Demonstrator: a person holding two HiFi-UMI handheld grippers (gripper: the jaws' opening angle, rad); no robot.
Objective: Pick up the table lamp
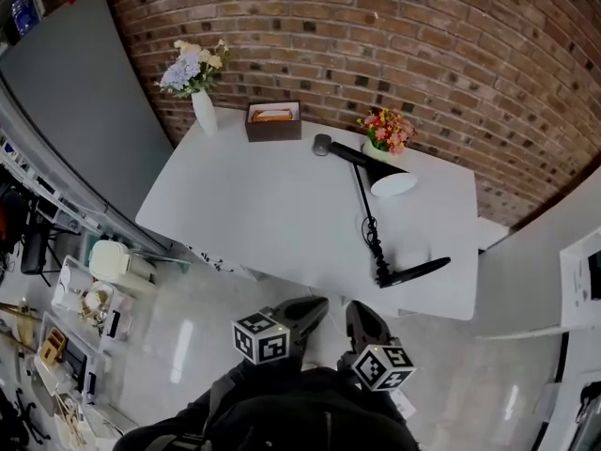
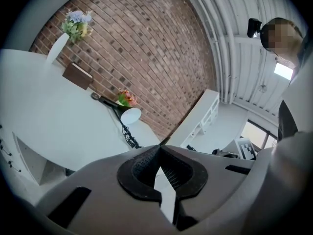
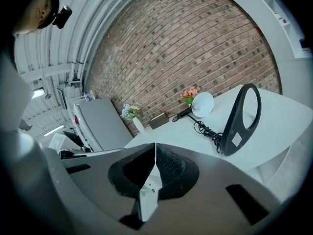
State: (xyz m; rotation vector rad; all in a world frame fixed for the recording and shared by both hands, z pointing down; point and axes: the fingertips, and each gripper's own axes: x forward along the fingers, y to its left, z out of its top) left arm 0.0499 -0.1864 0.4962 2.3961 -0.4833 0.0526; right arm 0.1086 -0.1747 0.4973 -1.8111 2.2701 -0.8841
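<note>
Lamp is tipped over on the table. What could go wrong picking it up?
The shade lies close to the flowers; swinging the lamp up might knock them. Its cord is bunched along the stem and could snag. The base sits near the table edge and might slip off.

A white table (image 1: 263,214) stands against a brick wall (image 1: 423,45) on pale, seemingly glossy floor (image 1: 178,346).

In your head view the table (image 1: 263,224) fills the centre. Along its upper edge stand the vase (image 1: 204,111) at left, the box (image 1: 273,122) beside it and the flowerpot (image 1: 385,132) further right. The lamp (image 1: 368,216) lies on the table's right part, below the flowerpot. Your left gripper (image 1: 317,305) and right gripper (image 1: 358,310) sit side by side below the table's lower edge.
</note>
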